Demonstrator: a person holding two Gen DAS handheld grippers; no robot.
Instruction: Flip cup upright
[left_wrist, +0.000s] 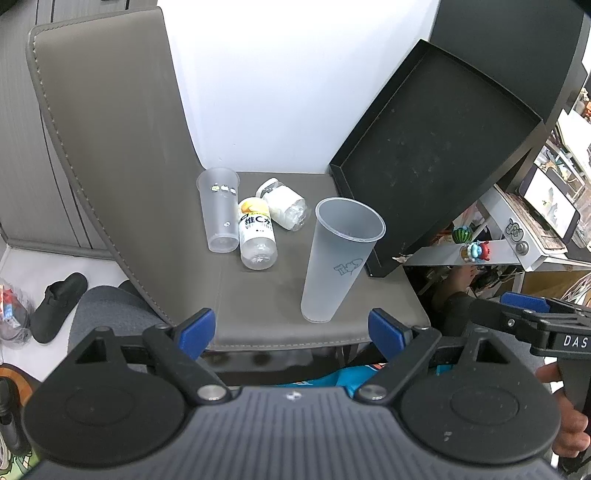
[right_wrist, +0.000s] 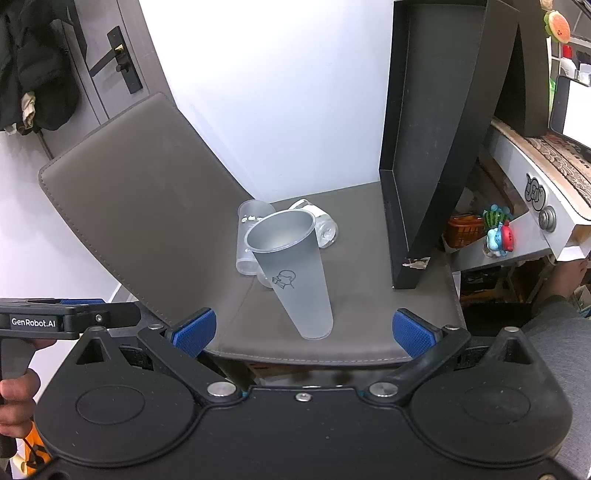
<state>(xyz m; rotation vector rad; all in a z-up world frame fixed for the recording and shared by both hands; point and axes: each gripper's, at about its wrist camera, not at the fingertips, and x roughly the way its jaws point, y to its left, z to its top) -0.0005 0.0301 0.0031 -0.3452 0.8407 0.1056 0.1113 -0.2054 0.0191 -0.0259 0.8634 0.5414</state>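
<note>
A tall frosted plastic cup (left_wrist: 338, 258) with a small printed figure stands upright, mouth up, near the front of the grey chair seat (left_wrist: 266, 306); it also shows in the right wrist view (right_wrist: 295, 273). My left gripper (left_wrist: 291, 332) is open and empty, held back just off the seat's front edge, apart from the cup. My right gripper (right_wrist: 301, 330) is open and empty too, with the cup's base between and just beyond its blue pads (right_wrist: 412, 334). A second frosted cup (left_wrist: 218, 210) stands upright at the back left.
A lying vitamin-water bottle (left_wrist: 256, 236) and a lying white jar (left_wrist: 284, 203) rest next to the second cup. A black tray (left_wrist: 436, 155) leans upright on the seat's right side. The chair back (left_wrist: 110, 147) rises at left. A cluttered desk (right_wrist: 524, 206) stands right.
</note>
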